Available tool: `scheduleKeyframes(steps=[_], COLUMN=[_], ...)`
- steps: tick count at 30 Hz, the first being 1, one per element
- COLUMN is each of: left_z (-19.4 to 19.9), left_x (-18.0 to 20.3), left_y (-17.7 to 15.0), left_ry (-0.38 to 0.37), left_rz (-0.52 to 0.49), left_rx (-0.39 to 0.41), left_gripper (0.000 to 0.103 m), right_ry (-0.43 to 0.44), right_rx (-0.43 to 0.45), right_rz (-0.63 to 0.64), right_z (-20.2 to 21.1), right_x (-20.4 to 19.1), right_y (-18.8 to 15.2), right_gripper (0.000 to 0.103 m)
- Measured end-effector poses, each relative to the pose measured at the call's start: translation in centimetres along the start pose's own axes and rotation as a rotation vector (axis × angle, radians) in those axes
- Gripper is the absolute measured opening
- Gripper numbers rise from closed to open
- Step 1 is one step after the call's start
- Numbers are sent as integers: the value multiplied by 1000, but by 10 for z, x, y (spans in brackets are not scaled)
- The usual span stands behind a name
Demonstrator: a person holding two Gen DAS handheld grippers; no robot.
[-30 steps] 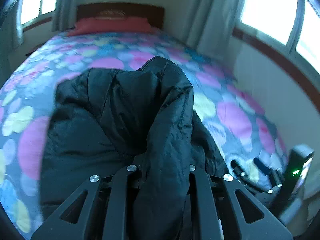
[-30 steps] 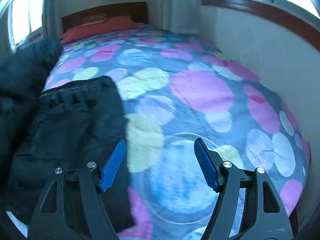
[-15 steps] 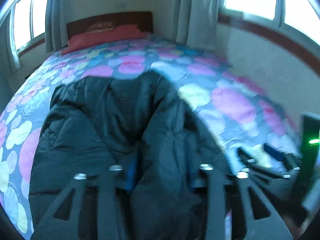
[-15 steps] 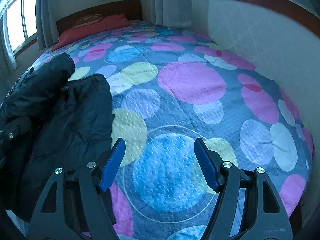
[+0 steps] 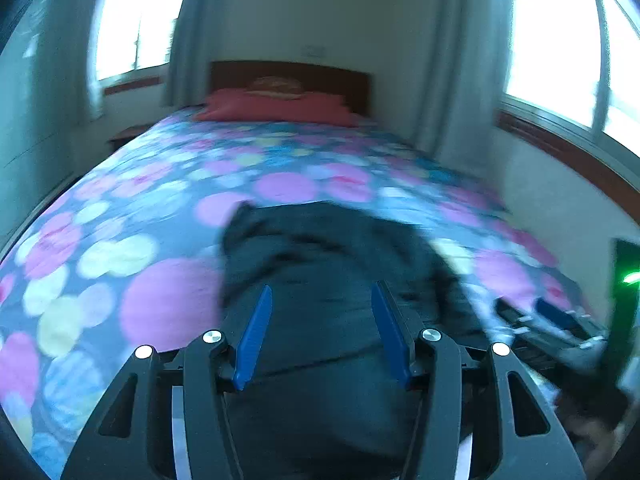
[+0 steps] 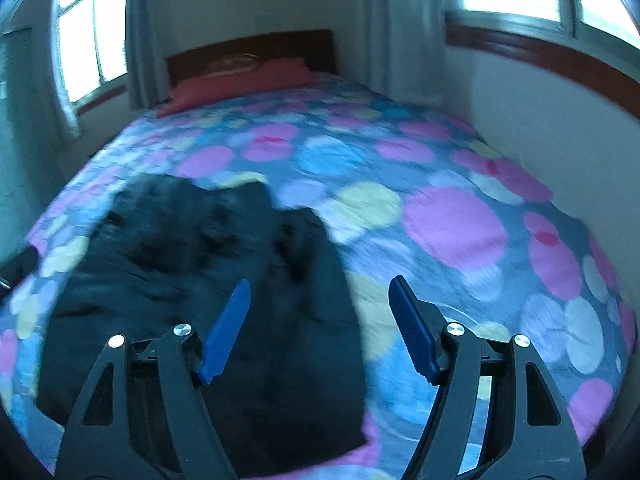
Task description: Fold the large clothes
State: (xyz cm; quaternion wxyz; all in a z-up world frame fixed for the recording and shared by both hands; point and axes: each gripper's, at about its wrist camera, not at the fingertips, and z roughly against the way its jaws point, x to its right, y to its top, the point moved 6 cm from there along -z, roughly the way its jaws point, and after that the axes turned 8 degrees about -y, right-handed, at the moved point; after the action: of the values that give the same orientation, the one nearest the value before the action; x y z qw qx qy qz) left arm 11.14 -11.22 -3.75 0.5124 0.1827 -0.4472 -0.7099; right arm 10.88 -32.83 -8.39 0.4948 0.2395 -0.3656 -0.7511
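A black padded jacket (image 5: 340, 264) lies folded on the bed, its far edge toward the headboard. My left gripper (image 5: 320, 286) hovers above its near part. The jaws are opening, the blue pads stand apart, and no cloth is between them. In the right wrist view the same jacket (image 6: 200, 264) covers the bed's left half. My right gripper (image 6: 320, 280) hangs over the jacket's right edge. Its jaws are also opening, with nothing between them. Both views are blurred by motion.
The bedspread (image 6: 452, 224) is blue-grey with pink, yellow and blue circles. A red pillow (image 5: 272, 106) lies at a dark wooden headboard (image 5: 288, 74). A wall (image 6: 540, 120) runs along the bed's right side under bright windows. A dark device with a green light (image 5: 628, 280) shows at the right edge.
My left gripper has let go of the jacket fold, which now lies flat on the bed. Both grippers have pulled back and risen. The right jaws stand slightly wider.
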Motion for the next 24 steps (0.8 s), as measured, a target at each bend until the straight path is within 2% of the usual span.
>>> scheduleKeyframes(steps=[1,4,8,11,12,13,14,16,19,24], left_z=[-1,-7,-16,-20,-23,-25,-25,-26,-25,-28], left_x=[-19,-53,-77,-85,-85,-84,-82,-78,-75,-56], left_y=[-3,-17,-36,-49,-53,-55,-56,-54,-49,-39], left_ry=[29,78,97,76,59,43,32,23,-8,-80], left_rz=[29,93,146,177,189,194,196,189,194,205], left_rx=[-7,-33,-77,-105,-117,-120,-118,-112,-106,-94], left_gripper=[52,52,52,52,52,52,52,52,52,52], right_ry=[46,101,67,96,142,178,210,194,161,102], right_rx=[-14,-74,-141,-188,-208,-229,-249,-218,-159,-147], right_rz=[-3,13,85,53,22,7,0,43,45,9], right_z=[0,-8,-23,-35,-38,-40,-41,-34,-24,-33], right_x=[-14,-41,-63,-65,-64,-64,-67,-70,-59,-27], right_y=[3,0,-18,-31,-35,-38,-41,-39,-28,-21], right_gripper=[81,82,86,83,76,51,33,20,14,13])
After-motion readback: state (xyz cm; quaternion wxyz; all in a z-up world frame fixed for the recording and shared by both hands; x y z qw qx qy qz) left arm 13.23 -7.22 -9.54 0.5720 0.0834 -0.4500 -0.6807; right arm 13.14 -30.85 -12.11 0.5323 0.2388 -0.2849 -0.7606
